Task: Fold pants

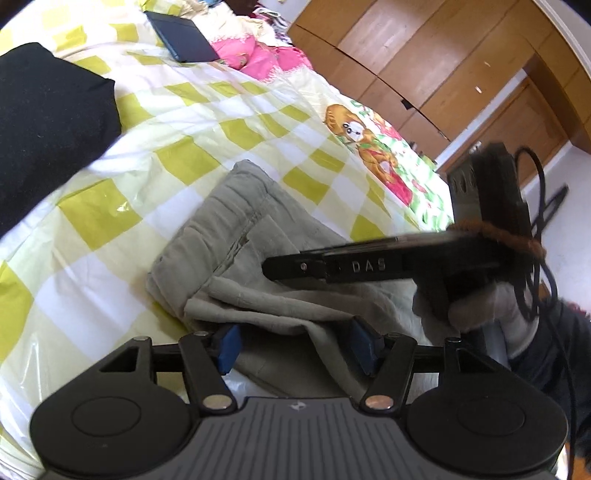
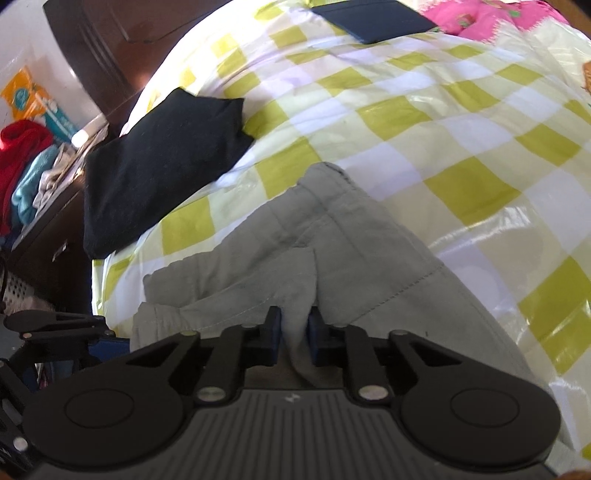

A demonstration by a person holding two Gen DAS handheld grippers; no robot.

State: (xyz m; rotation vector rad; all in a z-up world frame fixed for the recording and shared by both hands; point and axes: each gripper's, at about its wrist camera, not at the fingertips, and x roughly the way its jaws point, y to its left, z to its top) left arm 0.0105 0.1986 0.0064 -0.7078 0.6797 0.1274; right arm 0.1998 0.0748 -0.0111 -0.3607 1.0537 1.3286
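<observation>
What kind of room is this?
Most likely a bedroom: a bed with a checked cover, wooden wardrobe doors beside it, and clothes such as grey pants lying on it.

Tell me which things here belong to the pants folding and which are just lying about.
Job:
- pants
- right claw, shut on the pants
- left claw, open over the pants
- bed cover

Lying about:
- black cushion
- dark blue case
- pink cloth
- clothes pile
</observation>
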